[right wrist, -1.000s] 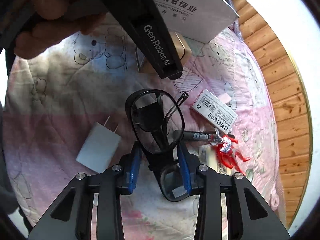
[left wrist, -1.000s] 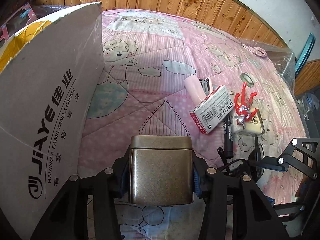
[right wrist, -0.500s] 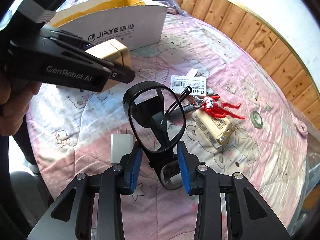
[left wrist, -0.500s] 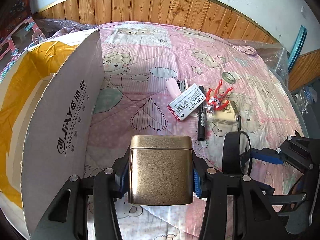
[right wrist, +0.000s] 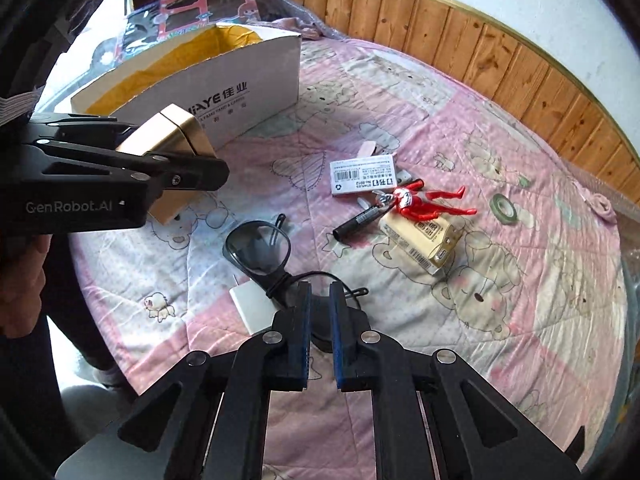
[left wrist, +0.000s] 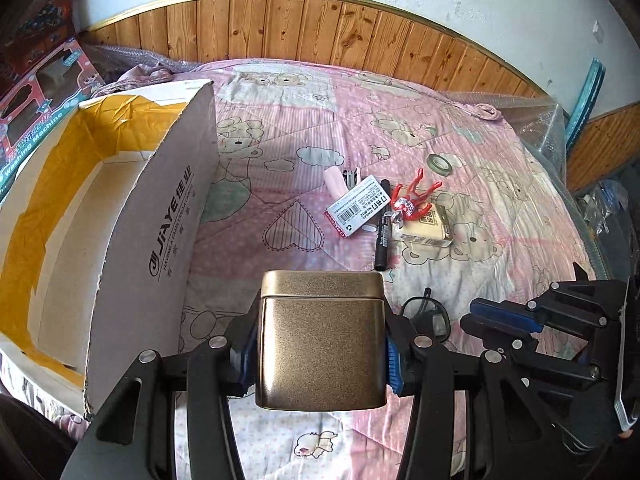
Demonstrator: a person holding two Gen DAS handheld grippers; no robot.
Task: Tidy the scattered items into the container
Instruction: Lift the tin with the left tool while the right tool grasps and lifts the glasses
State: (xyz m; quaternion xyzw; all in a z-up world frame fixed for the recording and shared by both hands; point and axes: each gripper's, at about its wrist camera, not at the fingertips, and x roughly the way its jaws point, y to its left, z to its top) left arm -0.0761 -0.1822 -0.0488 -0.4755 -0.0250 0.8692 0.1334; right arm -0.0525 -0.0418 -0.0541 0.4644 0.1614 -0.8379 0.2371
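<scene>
- The left gripper [left wrist: 322, 354] is clamped on a gold metal tin [left wrist: 322, 340]; both blue pads press its two sides, and the tin is held up in the air above the pink quilt [left wrist: 280, 160].
- In the right wrist view the same tin [right wrist: 168, 148] is in front of the white cardboard box [right wrist: 240, 92], near its printed wall but outside of it.
- The box [left wrist: 160, 216] stands open at the left of the quilt (its inside is lined with yellow tape), and the part of its floor that is seen has nothing on it.
- The right gripper [right wrist: 320, 332] has its jaws almost together with only a narrow slit between them, and nothing is held there.
- Under and just in front of its tips lie black glasses [right wrist: 258, 248] on the quilt, one lens partly over a white charger plug [right wrist: 252, 304].
- Farther on the quilt is a small group: a white staples box [right wrist: 362, 178], a black marker [right wrist: 360, 220], a red toy figure [right wrist: 420, 204] lying over a beige carton [right wrist: 424, 244], and a pink piece [left wrist: 334, 180] behind the staples box.
- A green tape roll [right wrist: 503, 208] lies apart at the right of the group.
</scene>
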